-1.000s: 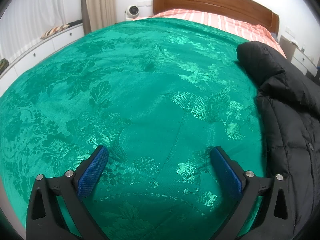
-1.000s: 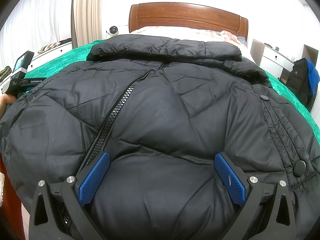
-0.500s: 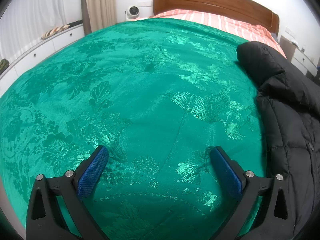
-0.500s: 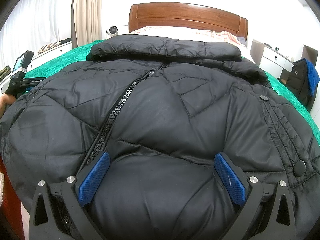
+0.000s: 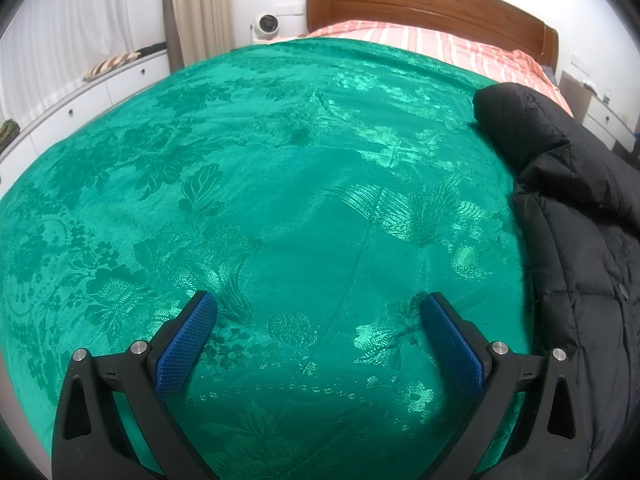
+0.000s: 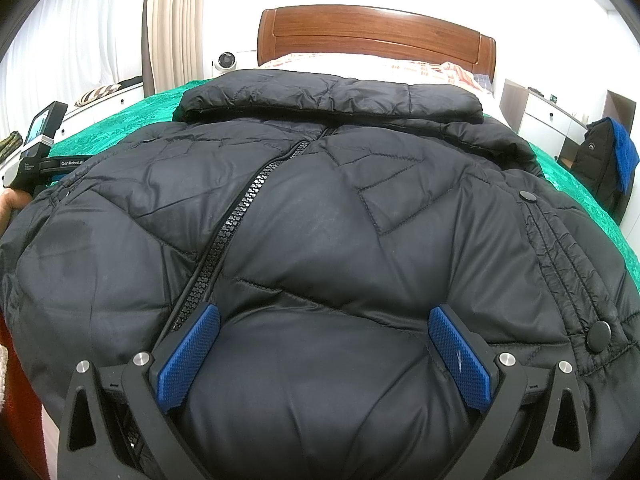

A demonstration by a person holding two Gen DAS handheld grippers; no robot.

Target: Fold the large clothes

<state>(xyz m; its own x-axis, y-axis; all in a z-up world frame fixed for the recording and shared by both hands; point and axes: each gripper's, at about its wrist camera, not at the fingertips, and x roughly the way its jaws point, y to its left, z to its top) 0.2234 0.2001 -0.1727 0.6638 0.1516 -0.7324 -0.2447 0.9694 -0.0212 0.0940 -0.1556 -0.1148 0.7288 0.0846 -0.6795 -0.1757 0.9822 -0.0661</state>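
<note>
A black quilted puffer jacket [image 6: 340, 220] lies front-up on the green bedspread [image 5: 260, 180], zipped, collar toward the headboard. It fills the right wrist view; in the left wrist view the jacket [image 5: 580, 220] shows only along the right edge. My right gripper [image 6: 324, 316] hovers open just above the jacket's lower hem, blue pads wide apart, nothing between them. My left gripper [image 5: 320, 304] is open over bare bedspread, left of the jacket. The left gripper's body [image 6: 40, 152] and a hand show at the far left of the right wrist view.
A wooden headboard [image 6: 372, 32] and striped pillow area [image 5: 420, 44] lie at the far end. White drawers [image 5: 80, 100] run along the left wall, a nightstand [image 6: 548, 120] and a dark bag with blue cloth [image 6: 608, 164] stand right. A small white camera [image 5: 266, 26] sits beside the headboard.
</note>
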